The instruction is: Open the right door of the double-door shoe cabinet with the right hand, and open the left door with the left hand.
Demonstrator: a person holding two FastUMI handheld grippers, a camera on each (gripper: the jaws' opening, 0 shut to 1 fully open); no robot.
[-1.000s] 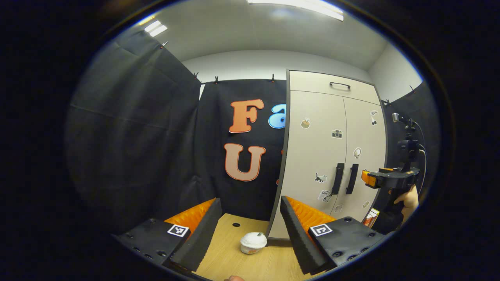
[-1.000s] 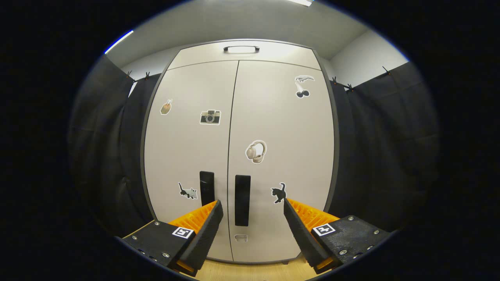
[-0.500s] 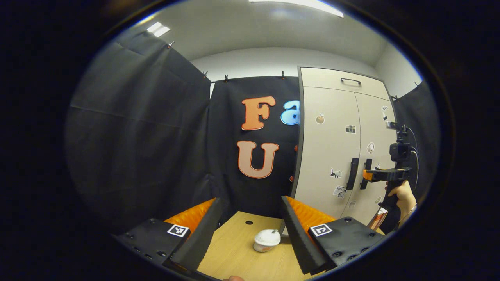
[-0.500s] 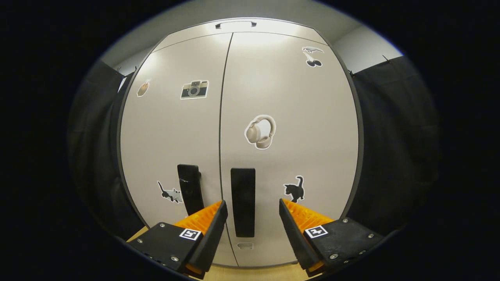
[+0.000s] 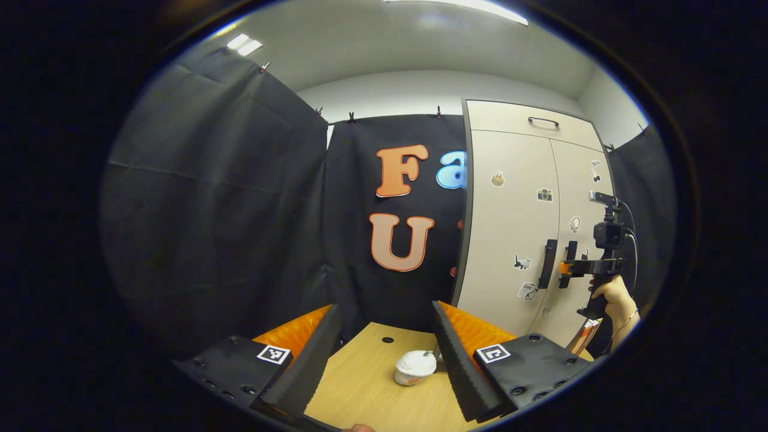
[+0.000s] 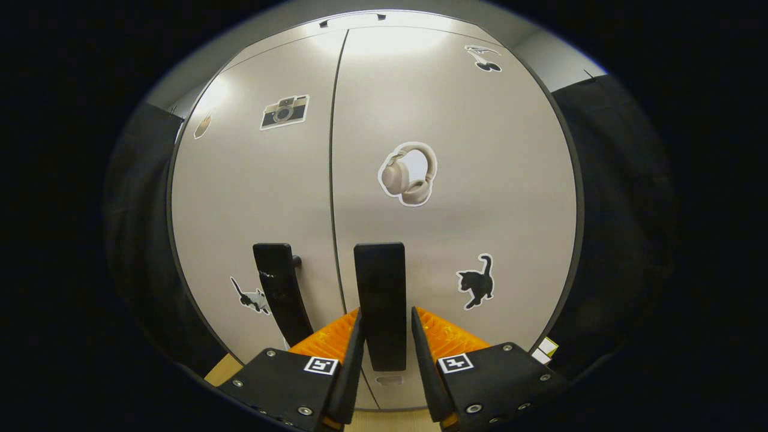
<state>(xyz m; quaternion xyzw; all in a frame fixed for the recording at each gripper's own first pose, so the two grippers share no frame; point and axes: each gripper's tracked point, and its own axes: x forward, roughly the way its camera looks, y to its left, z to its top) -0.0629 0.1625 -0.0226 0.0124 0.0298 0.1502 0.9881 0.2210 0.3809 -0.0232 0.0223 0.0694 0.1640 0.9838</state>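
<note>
In the right gripper view, the right gripper [image 6: 384,354] is sitting straight in front of the tall beige double-door shoe cabinet [image 6: 372,198], its jaws drawn in close on either side of the flat black vertical handle of the right door [image 6: 380,300]. The lower part of that handle is lying between the jaws; whether both are pressing on it cannot be told, as thin gaps seem to be showing at the sides. Both doors are lying flush and shut. Just to the left of the jaws, the matching black handle of the left door [image 6: 277,288] is standing on the left door. A beige headphone sticker [image 6: 408,174] is showing above the jaws, a black cat sticker [image 6: 476,282] to their right.

In the left gripper view, the left gripper [image 5: 384,354] is hovering with its jaws spread wide and nothing in them, over a light wooden counter [image 5: 360,390]. A small white lidded cup [image 5: 414,367] is standing on the counter between the jaws, nearer the right one. The cabinet [image 5: 510,228] is standing beyond and to the right of the jaws, well apart. There a person's hand [image 5: 612,294] is holding the right gripper [image 5: 567,268] up against the door handles.
</note>
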